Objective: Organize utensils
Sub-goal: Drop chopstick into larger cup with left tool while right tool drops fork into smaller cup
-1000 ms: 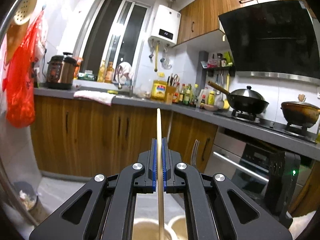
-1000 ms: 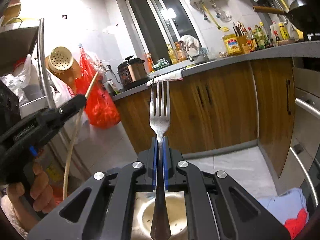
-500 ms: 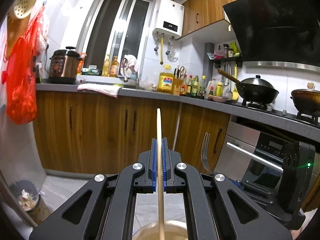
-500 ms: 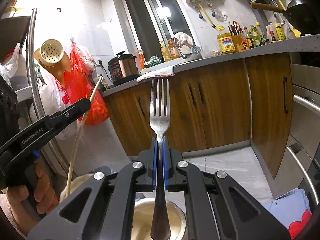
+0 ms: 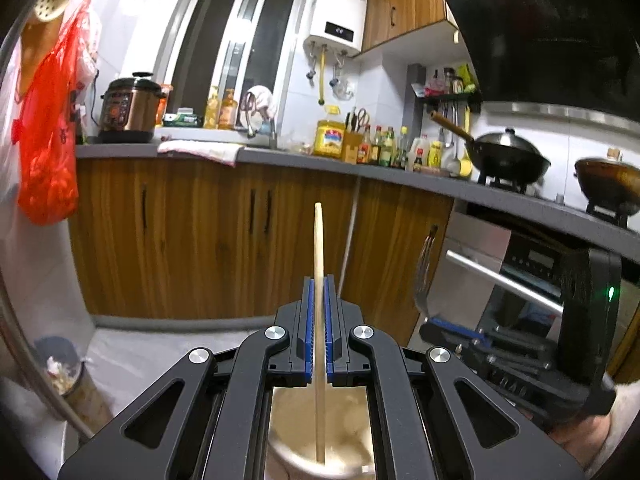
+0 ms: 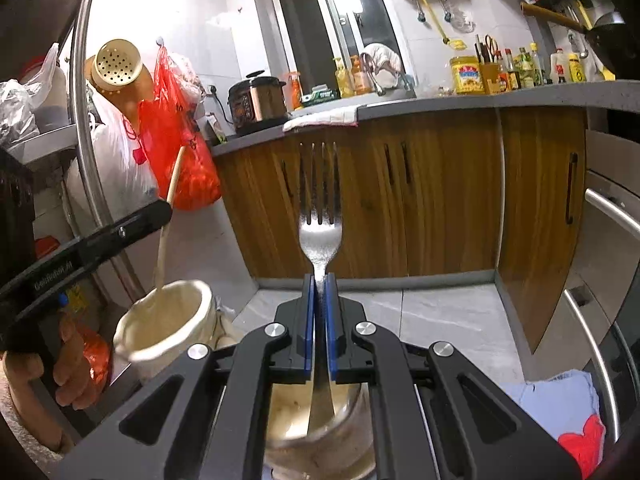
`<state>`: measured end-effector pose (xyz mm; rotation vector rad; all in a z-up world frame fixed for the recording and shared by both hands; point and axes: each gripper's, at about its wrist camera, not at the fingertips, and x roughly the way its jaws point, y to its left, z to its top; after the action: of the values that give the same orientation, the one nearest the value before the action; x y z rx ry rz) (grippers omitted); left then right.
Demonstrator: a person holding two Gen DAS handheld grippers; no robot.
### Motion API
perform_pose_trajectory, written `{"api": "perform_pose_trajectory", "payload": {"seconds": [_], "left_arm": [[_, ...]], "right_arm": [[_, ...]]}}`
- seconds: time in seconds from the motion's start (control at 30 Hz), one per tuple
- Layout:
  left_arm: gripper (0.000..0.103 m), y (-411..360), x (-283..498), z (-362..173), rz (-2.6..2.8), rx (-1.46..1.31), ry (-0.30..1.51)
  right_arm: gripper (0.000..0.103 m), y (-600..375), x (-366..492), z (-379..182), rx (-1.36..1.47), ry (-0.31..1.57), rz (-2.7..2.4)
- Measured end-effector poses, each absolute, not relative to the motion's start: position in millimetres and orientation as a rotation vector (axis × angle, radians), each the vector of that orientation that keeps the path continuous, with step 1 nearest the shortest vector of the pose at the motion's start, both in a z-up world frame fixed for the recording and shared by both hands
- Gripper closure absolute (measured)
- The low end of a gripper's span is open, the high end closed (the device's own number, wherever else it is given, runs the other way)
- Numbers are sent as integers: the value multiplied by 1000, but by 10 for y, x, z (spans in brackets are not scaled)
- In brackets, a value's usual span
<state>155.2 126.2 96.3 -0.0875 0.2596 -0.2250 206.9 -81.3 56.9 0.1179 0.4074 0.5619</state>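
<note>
My left gripper (image 5: pixel 318 300) is clamping a chopstick (image 5: pixel 318 240), its lower end dipping into a cream cup (image 6: pixel 168 320); my right gripper (image 6: pixel 319 304) is pinching a fork (image 6: pixel 320 232) (prongs up) over a jar (image 6: pixel 320 432).

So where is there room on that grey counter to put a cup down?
The grey counter is bare between the white cloth and the yellow oil jug, though the sink may be there. It also looks bare at its front edge before the wok. The bottles stand crowded together.
</note>
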Motion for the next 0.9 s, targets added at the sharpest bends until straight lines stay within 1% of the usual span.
{"api": "perform_pose_trajectory", "payload": {"seconds": [0.43,0.6,0.9], "left_arm": [[98,1163,1534,669,-202,-50,355],[98,1178,1500,662,-203,-50,350],[98,1179,1474,695,-183,-48,355]], "right_arm": [[98,-694,1835,417,62,462,621],[98,-696,1869,391,74,492,624],[98,-699,1849,394,68,489,631]]}}
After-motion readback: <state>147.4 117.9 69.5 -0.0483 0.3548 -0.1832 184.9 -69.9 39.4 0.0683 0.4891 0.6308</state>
